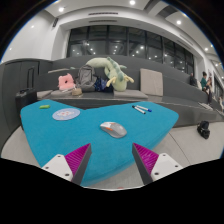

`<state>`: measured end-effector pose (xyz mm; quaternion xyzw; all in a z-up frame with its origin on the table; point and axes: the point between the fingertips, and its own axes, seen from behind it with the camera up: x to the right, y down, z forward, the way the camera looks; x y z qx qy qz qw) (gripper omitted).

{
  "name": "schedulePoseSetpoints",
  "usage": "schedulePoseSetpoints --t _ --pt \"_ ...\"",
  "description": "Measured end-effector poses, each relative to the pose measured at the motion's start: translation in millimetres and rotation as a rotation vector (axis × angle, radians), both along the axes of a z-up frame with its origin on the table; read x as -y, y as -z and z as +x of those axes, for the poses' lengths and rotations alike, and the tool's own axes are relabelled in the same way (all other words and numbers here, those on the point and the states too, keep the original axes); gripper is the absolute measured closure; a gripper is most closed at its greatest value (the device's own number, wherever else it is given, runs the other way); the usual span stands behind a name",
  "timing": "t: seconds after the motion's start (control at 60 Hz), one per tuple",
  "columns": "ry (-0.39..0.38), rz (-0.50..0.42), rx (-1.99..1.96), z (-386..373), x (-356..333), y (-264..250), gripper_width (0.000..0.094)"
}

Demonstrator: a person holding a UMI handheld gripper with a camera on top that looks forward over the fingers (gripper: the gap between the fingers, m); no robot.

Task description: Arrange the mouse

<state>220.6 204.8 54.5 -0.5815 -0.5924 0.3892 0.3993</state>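
A grey computer mouse (114, 128) lies on a turquoise mat (60, 135), a little beyond my fingers and slightly right of the gap between them. My gripper (112, 163) hovers over the mat's near edge, open, with nothing between the magenta pads (78, 158). A pale round disc (66, 114) rests on the mat to the far left. A small blue and white object (141, 108) lies on the mat further back on the right.
The mat covers a grey table (25, 145). Beyond it stand a pink box (66, 83), a green plush toy (108, 72) and a beige box (152, 82). A person (206, 85) is at the far right by large windows.
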Motion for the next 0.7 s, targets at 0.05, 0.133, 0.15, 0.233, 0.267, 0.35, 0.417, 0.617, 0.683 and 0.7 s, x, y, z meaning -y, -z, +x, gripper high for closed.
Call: schedulePoseSetpoints --t 0.05,0.133,0.15,0.233,0.267,0.35,0.417,0.617,0.683,0.7 --pt "0.003 0.003 0.002 -6 -5 2 0.0097" --pt "-0.004 0.005 0.003 -20 -8 7 0.0096" --pt "-0.007 0.005 0.003 -24 -7 8 0.0097" --pt "-0.014 0.002 0.018 -42 -9 18 0.0097" --pt "-0.018 -0.001 0.020 -50 -9 21 0.0098" --pt "-0.022 0.005 0.032 -72 -9 31 0.0096" --pt "-0.021 0.020 0.038 -89 -11 39 0.0096" --pt "-0.008 0.039 0.073 -134 -17 60 0.0095" --pt "-0.004 0.052 0.083 -147 -19 66 0.0096" --pt "0.000 0.053 0.085 -151 -20 67 0.0097"
